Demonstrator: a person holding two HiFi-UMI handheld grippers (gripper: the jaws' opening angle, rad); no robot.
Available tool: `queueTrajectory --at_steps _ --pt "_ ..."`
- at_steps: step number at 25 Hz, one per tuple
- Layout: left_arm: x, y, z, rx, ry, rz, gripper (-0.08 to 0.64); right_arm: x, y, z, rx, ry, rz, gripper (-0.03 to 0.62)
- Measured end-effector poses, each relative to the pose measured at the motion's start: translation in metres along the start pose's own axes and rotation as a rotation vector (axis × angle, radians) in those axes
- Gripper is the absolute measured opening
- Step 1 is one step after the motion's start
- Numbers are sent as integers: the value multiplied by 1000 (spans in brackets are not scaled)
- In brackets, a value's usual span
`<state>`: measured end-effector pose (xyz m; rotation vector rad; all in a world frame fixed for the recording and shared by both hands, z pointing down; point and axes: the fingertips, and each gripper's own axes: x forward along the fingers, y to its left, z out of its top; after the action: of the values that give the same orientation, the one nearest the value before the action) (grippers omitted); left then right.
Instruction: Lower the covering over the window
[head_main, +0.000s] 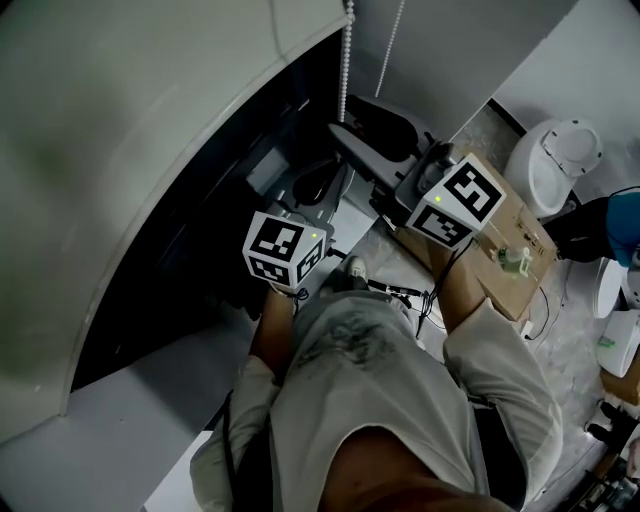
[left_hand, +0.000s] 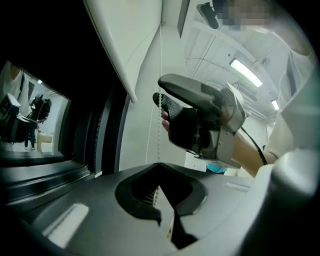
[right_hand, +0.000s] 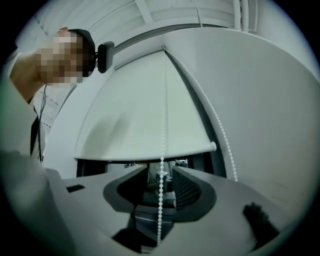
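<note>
Head view: blind covers only the upper part of the window, so we're partway. Left gripper view: left gripper clenched on bead chain. Right gripper view: right gripper released, chain hanging between its jaws (pads clear of it). We judge more pulls are needed.

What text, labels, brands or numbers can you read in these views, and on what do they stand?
No readable text in any view.
Left marker cube and right marker cube: black-and-white square patterns only, no letters or digits.
Cardboard box: no legible print.
</note>
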<state>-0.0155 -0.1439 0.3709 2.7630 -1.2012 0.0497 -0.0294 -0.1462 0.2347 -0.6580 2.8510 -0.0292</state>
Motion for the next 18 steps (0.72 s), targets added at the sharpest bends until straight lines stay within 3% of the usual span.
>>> queueTrajectory --at_steps 2,4,12,18 --pt "-1 -2 0 1 -1 -5 10 6 0 1 -15 8 1 140" --pt "-1 -4 0 0 -3 -9 9 7 -2 1 -14 6 -13 31" --pt "2 -3 -1 -9 -9 -16 11 5 -4 0 -13 -3 -23 27" --pt "4 -2 -28 -19 51 -10 9 7 -2 -28 -12 62 -33 26"
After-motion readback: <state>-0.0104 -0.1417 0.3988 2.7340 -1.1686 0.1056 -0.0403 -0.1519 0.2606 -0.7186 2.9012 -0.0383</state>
